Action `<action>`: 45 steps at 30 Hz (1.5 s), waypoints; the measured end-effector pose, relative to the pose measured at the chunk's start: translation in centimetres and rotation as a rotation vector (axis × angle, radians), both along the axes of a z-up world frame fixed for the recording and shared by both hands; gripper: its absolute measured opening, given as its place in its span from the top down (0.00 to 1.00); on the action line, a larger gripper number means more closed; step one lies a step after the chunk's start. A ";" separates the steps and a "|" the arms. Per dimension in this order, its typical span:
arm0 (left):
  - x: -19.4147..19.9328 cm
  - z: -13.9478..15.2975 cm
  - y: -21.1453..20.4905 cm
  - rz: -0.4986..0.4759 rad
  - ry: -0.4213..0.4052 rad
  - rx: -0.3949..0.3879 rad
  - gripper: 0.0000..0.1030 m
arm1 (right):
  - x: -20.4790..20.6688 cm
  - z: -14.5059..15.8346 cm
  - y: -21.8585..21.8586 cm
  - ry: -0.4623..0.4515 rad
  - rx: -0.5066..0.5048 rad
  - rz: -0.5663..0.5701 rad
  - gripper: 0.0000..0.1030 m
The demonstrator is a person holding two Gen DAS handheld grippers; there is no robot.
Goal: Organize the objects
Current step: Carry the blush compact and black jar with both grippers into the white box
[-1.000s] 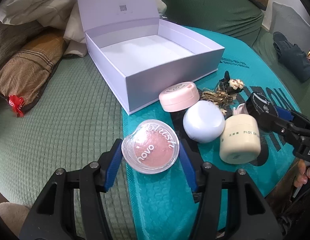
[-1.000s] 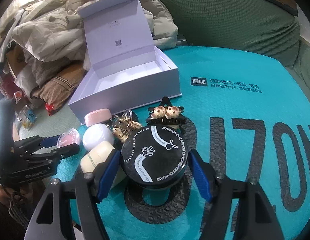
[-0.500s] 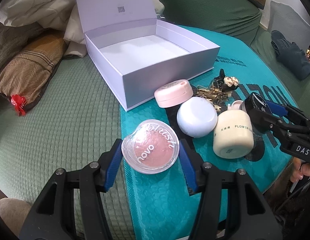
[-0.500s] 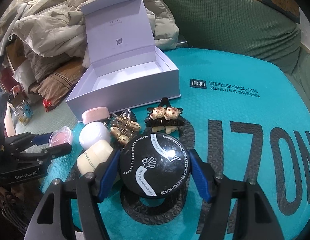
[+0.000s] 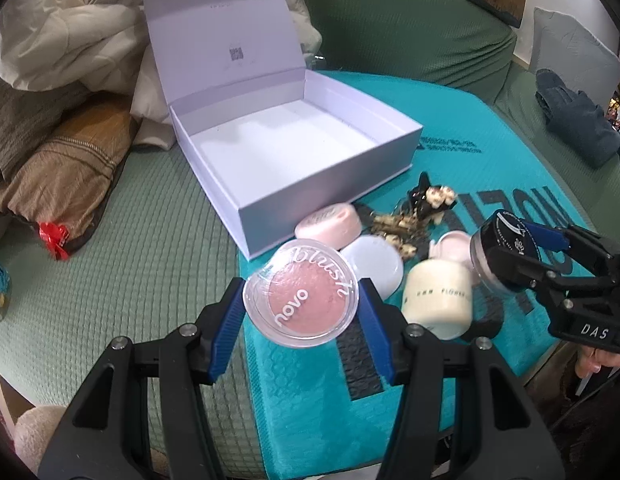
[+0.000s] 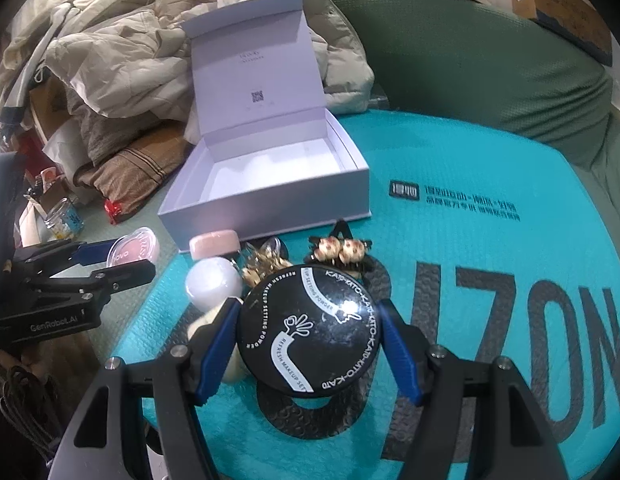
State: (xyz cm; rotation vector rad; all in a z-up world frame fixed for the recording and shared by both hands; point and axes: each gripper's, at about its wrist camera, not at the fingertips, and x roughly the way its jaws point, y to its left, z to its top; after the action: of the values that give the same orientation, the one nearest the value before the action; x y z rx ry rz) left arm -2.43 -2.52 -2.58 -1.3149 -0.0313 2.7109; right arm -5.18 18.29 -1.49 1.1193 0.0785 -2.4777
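Note:
My left gripper is shut on a clear round blush compact with a pink pan, held above the teal mat. My right gripper is shut on a black-lidded setting powder jar, lifted above the mat. An open white box with its lid up stands behind, empty; it also shows in the right wrist view. On the mat lie a pink round case, a pale blue round case, a cream jar, gold clips and a bear hair claw.
A teal padded mat lies on a green quilted sofa. Piled coats and a brown cushion are at the left. A small glass jar stands far left. A dark blue cloth lies at the right.
Both grippers have risen with their loads. The blush compact is higher and tilted toward the box; the powder jar is lifted off the mat.

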 end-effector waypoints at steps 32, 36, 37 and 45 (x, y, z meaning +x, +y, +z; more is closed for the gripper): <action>-10.3 6.4 -1.1 0.005 0.088 -0.041 0.47 | -11.3 10.1 -5.3 0.204 0.044 0.218 0.33; -12.4 6.6 -1.7 0.012 0.089 -0.034 0.47 | -13.5 10.4 -6.1 0.220 0.050 0.222 0.33; -13.1 6.7 -1.9 0.015 0.088 -0.024 0.47 | -14.1 10.4 -6.4 0.221 0.050 0.224 0.33; -17.1 6.9 -2.6 0.041 0.099 -0.053 0.47 | -18.2 10.1 -7.4 0.217 0.038 0.231 0.33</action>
State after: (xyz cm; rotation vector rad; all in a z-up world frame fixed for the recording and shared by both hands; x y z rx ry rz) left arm -19.48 -5.08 4.35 -1.2043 0.0240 2.8263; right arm -23.38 10.85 8.63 0.8012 0.3014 -2.3865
